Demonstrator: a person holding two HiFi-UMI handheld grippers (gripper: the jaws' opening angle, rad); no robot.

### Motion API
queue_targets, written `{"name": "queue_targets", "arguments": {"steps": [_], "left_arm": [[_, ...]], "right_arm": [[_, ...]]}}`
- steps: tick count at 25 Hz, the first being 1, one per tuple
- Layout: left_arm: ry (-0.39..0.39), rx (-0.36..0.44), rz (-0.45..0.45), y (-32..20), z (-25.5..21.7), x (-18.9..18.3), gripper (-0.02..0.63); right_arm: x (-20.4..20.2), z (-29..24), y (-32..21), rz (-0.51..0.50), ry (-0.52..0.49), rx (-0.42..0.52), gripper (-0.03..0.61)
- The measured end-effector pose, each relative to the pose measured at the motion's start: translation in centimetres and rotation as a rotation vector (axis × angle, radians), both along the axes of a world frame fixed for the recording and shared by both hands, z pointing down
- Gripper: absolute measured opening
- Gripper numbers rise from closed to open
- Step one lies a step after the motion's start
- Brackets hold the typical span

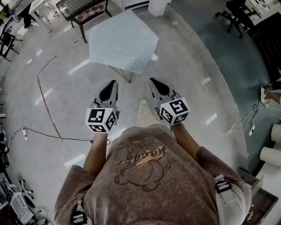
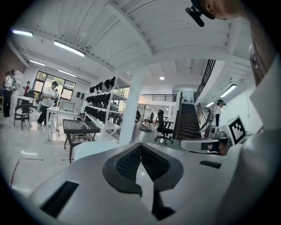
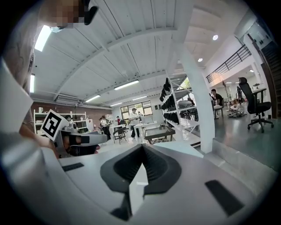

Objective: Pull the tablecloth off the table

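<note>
One pale tablecloth (image 1: 125,41), glossy floor (image 1: 66,114)

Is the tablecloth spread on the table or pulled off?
Spread: the pale tablecloth lies flat over the table, only thin legs showing beneath.

The pale blue tablecloth (image 1: 123,41), with small dots, lies smooth and covers the whole top. Of the table (image 1: 124,75) only thin golden legs show under its near corner.

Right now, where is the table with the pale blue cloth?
In the head view, the pale blue cloth-covered table stands top centre, just beyond the left tool and right tool, with a dark bench at its upper left.
</note>
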State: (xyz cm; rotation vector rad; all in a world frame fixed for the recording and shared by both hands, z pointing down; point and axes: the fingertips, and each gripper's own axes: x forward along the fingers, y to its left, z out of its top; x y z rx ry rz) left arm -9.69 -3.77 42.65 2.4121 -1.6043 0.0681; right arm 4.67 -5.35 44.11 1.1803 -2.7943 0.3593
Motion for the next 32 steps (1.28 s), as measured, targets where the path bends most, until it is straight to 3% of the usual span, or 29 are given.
{"name": "queue_targets", "arguments": {"steps": [17, 24, 32], "left_arm": [[0.022, -0.025, -0.117, -14.4, 0.4, 1.4, 0.018], [0.002, 0.010, -0.138, -18.1, -1.1, 1.3, 0.020], [0.020, 0.010, -0.098, -19.4, -2.7, 0.4, 0.020]], "right_arm": [[2.5, -0.3, -16.5, -0.089, -0.022, -0.009, 0.006], [1.6, -1.0, -20.1, -0.123, -0.041, 0.008, 0.006], [-0.1, -2.5, -21.3, -0.105, -0.055, 0.006, 0.006]]}}
